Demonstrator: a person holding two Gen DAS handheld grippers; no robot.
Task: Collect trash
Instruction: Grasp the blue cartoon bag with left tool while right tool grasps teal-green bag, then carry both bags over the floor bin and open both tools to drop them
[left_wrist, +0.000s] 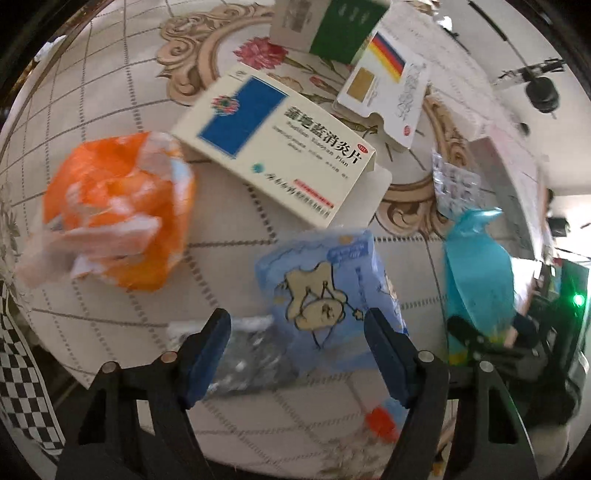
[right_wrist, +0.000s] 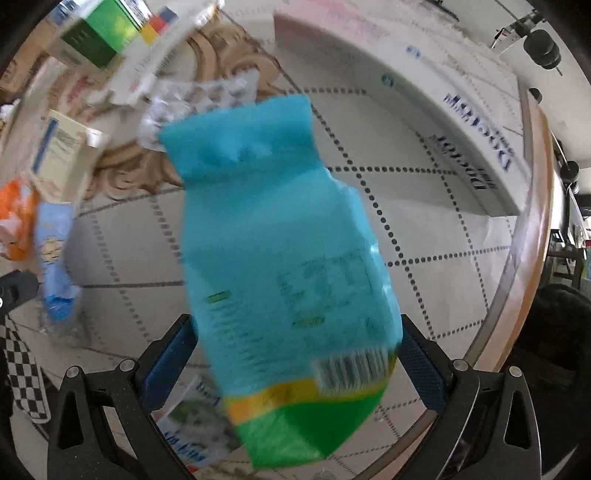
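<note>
My right gripper (right_wrist: 295, 354) is shut on a teal snack bag (right_wrist: 280, 258) with a green and yellow bottom, held above the table; the bag also shows in the left wrist view (left_wrist: 476, 273). My left gripper (left_wrist: 297, 343) is open around a light blue tissue pack with a bear drawing (left_wrist: 328, 295), which lies on the table between the jaws; it also shows in the right wrist view (right_wrist: 55, 258). A crumpled orange wrapper (left_wrist: 118, 210) lies to its left. A clear silvery wrapper (left_wrist: 247, 358) lies by the left finger.
A cream and blue medicine box (left_wrist: 280, 147), a box with a flag stripe (left_wrist: 388, 92) and a green box (left_wrist: 343, 29) lie further back. A blister pack (right_wrist: 207, 96) and a long white box (right_wrist: 424, 92) lie near the table's rim (right_wrist: 532, 258). A printed packet (right_wrist: 192, 424) lies under the teal bag.
</note>
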